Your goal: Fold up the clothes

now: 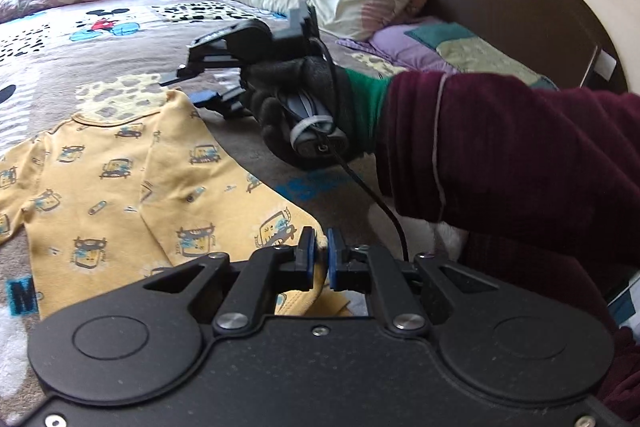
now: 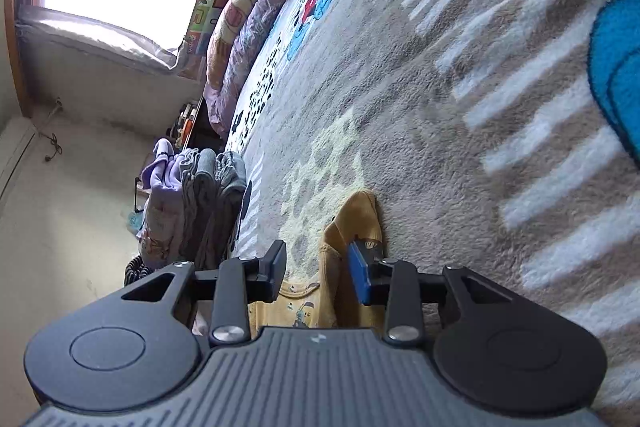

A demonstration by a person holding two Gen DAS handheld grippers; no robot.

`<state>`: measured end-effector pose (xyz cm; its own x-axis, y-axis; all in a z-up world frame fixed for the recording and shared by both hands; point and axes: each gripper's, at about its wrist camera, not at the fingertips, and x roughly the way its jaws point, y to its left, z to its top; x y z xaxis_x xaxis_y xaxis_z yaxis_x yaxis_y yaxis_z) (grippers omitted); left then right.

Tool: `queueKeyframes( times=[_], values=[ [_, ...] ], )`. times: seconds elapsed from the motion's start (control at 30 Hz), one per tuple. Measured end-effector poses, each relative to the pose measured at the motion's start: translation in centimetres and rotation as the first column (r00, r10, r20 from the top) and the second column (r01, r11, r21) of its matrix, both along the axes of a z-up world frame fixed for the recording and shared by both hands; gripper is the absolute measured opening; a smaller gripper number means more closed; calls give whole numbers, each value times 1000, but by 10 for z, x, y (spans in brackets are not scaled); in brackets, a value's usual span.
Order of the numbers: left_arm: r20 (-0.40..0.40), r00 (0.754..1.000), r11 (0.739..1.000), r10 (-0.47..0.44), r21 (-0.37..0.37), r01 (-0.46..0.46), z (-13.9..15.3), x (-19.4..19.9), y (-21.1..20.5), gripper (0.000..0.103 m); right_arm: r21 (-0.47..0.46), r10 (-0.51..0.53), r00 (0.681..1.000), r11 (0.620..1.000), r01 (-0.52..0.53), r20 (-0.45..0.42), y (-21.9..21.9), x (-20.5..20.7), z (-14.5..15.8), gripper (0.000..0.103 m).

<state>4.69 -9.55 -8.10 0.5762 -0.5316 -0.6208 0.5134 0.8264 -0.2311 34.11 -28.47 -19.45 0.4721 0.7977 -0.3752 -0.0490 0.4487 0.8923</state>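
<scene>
A: Where is the shirt?

B: The yellow shirt (image 1: 120, 187) lies flat on the blanket (image 1: 100, 51), one side already laid over itself.

A: Why is the left gripper (image 1: 320, 259) so low?

B: Its jaws are pressed together, pinching the near hem, probably to lift that corner cleanly.

A: And the right gripper (image 2: 316, 271)?

B: Its jaws are spread around the far edge of the shirt, not yet closed. I'd judge it wants the matching corner, so both ends fold together.

Soft yellow cotton-look shirt (image 1: 132, 187) on fuzzy fleece blanket (image 1: 120, 51); matt blk plastic gripper (image 1: 320, 259).
</scene>
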Motion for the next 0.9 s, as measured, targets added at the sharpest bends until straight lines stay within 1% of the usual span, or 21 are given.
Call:
queueKeyframes(
  times=[0.17, 0.4, 0.47, 0.5, 0.67, 0.77, 0.9],
  values=[
    [-7, 1000, 999, -17, 45, 18, -5, 1, -11, 4, -55, 24, 999, 998, -22, 32, 5, 1, 4, 33],
    [3, 998, 990, -58, 130, 57, -16, 1, -30, 4, -112, 41, 997, 993, -34, 66, 8, -2, 11, 33],
    [10, 997, 985, -73, 161, 70, -20, 1, -35, 4, -134, 45, 995, 990, -33, 85, 6, -6, 16, 34],
    [13, 997, 981, -81, 176, 77, -22, 1, -37, 4, -153, 46, 994, 988, -31, 97, 5, -10, 19, 36],
    [23, 993, 961, -113, 256, 103, -32, 1, -48, 4, -235, 44, 988, 972, -8, 147, -8, -32, 30, 38],
    [33, 991, 948, -126, 300, 110, -38, 0, -53, 4, -241, 33, 987, 971, 7, 160, -19, -55, 31, 38],
    [46, 991, 934, -129, 342, 106, -45, -4, -58, 4, -218, 18, 987, 976, 17, 160, -30, -90, 28, 38]
  ],
)
